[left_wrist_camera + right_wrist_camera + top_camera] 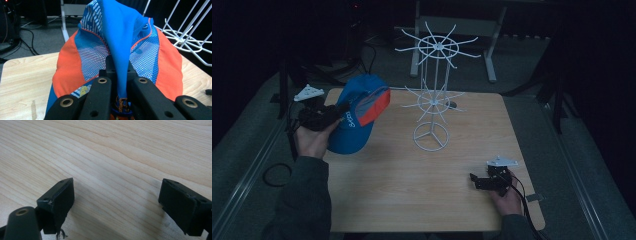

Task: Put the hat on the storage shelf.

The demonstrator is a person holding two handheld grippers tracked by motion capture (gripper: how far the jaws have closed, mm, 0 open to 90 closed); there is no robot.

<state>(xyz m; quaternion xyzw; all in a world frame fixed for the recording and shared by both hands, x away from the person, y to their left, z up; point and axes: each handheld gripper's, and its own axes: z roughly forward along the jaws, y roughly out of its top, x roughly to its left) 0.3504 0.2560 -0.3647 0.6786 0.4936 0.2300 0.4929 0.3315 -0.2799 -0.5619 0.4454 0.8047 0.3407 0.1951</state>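
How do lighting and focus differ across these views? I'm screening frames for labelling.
High view: dim and underexposed, the blue-and-orange fabric cap and white wire rack still readable. Left gripper view: bright, cap mesh sharp. Right gripper view: evenly lit, soft shadow on the light wooden table.

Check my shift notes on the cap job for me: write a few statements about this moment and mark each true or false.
1. The left gripper is shut on the blue and orange cap. True: its jaws pinch a fold of the blue fabric.
2. The cap already hangs on the white wire rack. False: it is held up left of the rack, over the table's left edge.
3. The right gripper holds something. False: its jaws stand open over the bare wooden table.
4. The rack stands upright on the table. True.
5. The right gripper is near the table's front right corner. True.
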